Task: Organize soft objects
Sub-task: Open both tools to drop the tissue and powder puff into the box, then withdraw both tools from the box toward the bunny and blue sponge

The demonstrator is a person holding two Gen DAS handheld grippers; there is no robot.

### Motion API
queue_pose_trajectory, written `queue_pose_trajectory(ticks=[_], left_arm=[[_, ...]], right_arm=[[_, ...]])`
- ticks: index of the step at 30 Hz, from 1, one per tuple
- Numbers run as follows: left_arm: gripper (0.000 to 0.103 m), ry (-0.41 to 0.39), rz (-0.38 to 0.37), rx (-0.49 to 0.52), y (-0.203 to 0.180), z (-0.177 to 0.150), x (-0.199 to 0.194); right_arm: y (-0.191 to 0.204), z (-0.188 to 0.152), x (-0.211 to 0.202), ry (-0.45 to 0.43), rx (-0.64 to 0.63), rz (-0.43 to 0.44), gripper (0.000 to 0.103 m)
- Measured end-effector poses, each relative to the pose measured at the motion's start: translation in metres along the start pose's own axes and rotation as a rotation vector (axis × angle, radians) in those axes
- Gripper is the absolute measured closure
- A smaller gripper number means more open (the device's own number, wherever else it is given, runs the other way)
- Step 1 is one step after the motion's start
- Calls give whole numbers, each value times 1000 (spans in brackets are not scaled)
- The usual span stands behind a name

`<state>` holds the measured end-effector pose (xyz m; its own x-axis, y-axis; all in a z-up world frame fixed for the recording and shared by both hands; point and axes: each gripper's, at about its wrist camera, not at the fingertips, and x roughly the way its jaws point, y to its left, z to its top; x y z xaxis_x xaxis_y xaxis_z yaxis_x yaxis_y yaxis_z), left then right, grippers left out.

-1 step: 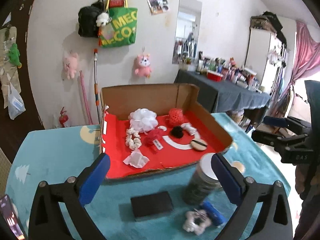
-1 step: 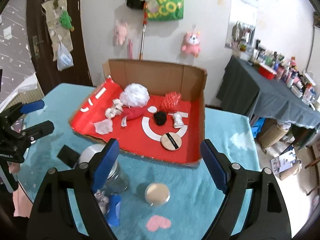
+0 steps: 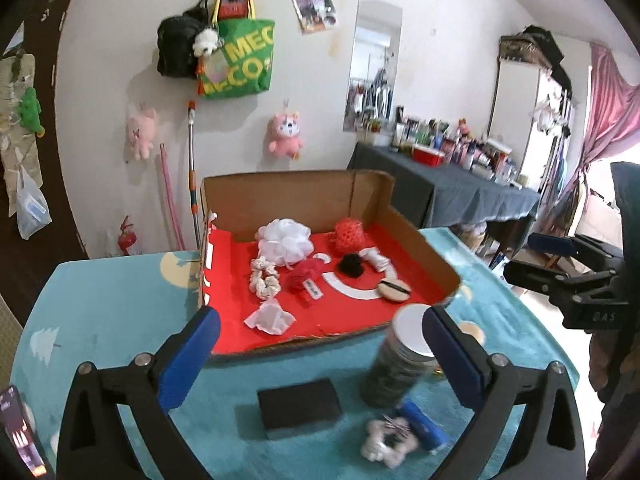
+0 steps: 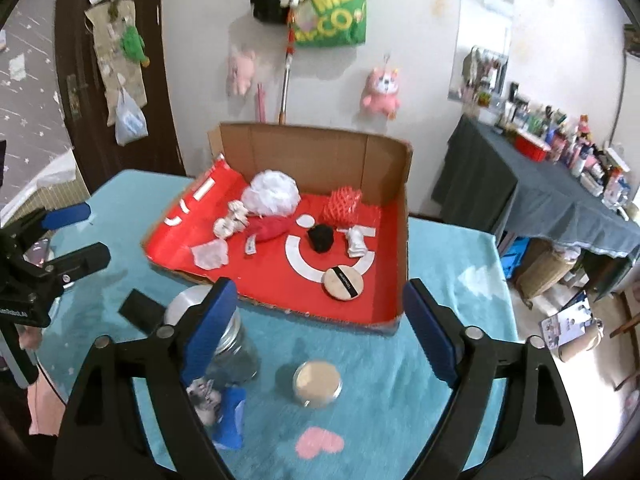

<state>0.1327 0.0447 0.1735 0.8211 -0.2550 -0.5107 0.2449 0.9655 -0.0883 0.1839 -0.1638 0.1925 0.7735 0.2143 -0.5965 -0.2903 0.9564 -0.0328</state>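
Both tongs hover over the teal table with nothing between their blue pads: the left gripper (image 3: 320, 356) and the right gripper (image 4: 316, 324) are each spreading their jaws, probably readying for a pick. Taking the cardboard box (image 4: 384, 168) as landmark: inside it, on the red floor, lie the soft things, among them a white mesh puff (image 4: 272, 194), a red net ball (image 4: 344, 206) and a round powder puff (image 4: 343, 278). Just in front of the box stand a glass jar (image 4: 224, 344) and a black sponge (image 3: 298, 404); nearer still lie a blue item (image 3: 422, 424) and a white scrunchie (image 3: 384, 440), apparently awaiting sorting.
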Motion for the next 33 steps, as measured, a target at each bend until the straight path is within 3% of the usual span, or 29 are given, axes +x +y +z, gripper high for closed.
queue_pose_trajectory(ticks=[4,13,21,33], left_arm=[[0,-32,-15,-27,-12,-21,-19],[0,-98,41,-11,-43,-64,-40],[0,-82,58,-18,-50,-90,-37],[0,3,65,-22,-54,-122,-13]], right_arm=[[7,-24,-31,-77,36,-25,13],[14,-83,-54,-115,84,-75,13],[18,-121,-50,-99,116,-108,13],[19,-156,-22,-22,140,-113,13]])
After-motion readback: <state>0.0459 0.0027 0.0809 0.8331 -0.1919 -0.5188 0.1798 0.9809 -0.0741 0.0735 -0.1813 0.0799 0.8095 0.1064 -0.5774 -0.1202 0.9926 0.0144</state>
